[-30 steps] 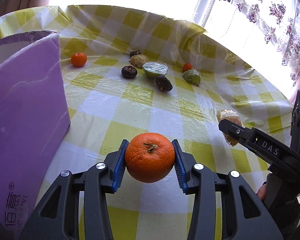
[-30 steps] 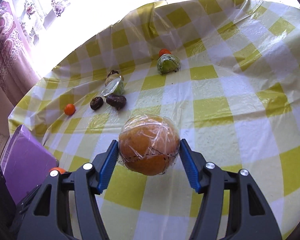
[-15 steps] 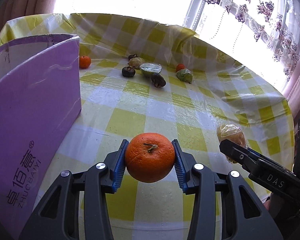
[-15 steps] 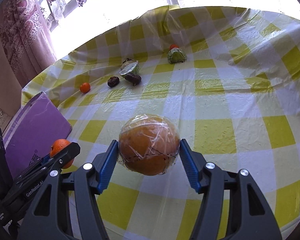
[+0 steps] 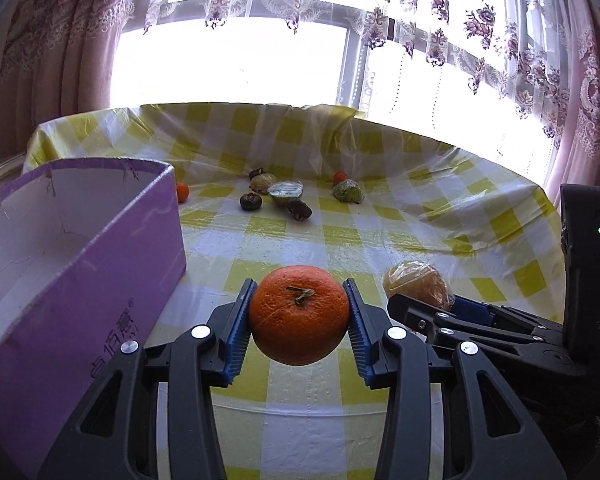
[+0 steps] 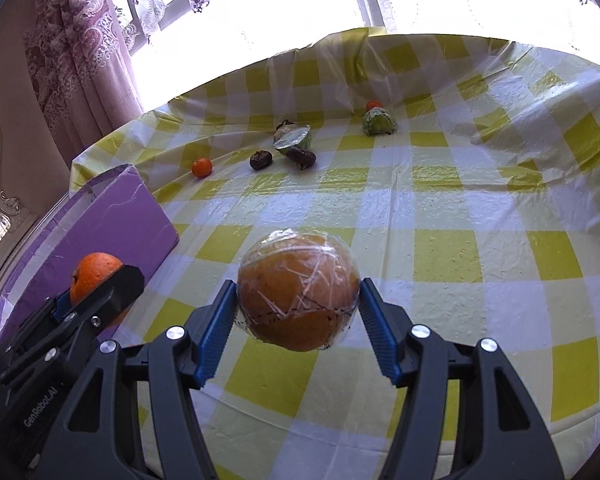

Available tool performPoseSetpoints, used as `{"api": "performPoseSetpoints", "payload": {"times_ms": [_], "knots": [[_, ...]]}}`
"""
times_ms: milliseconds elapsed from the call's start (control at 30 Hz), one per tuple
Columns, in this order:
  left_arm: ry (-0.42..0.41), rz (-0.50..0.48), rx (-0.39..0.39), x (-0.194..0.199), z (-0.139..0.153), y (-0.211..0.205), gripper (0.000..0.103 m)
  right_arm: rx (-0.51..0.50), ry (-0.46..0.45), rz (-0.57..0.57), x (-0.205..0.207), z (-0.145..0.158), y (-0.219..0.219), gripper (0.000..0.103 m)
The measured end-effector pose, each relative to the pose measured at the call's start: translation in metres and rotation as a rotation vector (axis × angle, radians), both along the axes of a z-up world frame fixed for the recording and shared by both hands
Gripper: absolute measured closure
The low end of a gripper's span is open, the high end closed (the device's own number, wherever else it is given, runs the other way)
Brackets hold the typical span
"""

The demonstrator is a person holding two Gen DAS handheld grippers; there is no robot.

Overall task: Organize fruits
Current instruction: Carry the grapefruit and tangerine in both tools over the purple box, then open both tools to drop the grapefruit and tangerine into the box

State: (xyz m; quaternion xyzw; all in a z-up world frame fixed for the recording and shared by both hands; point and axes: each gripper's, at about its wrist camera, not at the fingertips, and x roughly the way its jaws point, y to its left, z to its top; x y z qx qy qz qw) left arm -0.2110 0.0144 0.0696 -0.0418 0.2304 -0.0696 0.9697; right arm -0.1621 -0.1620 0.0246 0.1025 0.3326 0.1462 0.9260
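Left gripper: jaws pinching an orange, held above the worktop just right of the purple box. Right gripper: jaws clamped on a wrapped fruit, farther right. Beyond the box, small fruits lie scattered.

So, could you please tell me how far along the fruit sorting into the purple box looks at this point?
Nothing looks finished: the visible part of the purple box shows no fruit. In hand, the left claw grips an orange beside the box, and the right claw grips a plastic-wrapped orange fruit. Left on the tablecloth are a small tangerine, dark fruits and a green fruit.
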Motion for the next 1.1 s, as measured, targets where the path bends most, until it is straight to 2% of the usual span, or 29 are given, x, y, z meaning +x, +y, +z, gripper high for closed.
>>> {"api": "performPoseSetpoints", "payload": {"times_ms": [267,367,467,567,667,867,1100], "knots": [[-0.194,0.183,0.044,-0.048,0.056,0.049,0.062,-0.018,-0.262,0.06,-0.044,0.065,0.04,0.041],[-0.261,0.296,0.063,-0.065,0.067,0.073,0.062,-0.043,-0.354,0.106,-0.061,0.081,0.065,0.041],[-0.29,0.42,0.058,-0.071,0.068,0.105,0.062,-0.069,-0.424,0.166,-0.073,0.088,0.094,0.041],[-0.273,0.512,0.042,-0.071,0.064,0.134,0.062,-0.084,-0.47,0.228,-0.081,0.092,0.124,0.041],[-0.243,0.578,0.031,-0.073,0.057,0.161,0.062,-0.106,-0.472,0.295,-0.078,0.096,0.157,0.041],[-0.144,0.656,0.046,-0.071,0.047,0.201,0.061,-0.129,-0.391,0.394,-0.056,0.09,0.213,0.041],[-0.012,0.683,-0.002,-0.063,0.029,0.235,0.061,-0.261,-0.31,0.472,-0.042,0.073,0.268,0.04]]}}
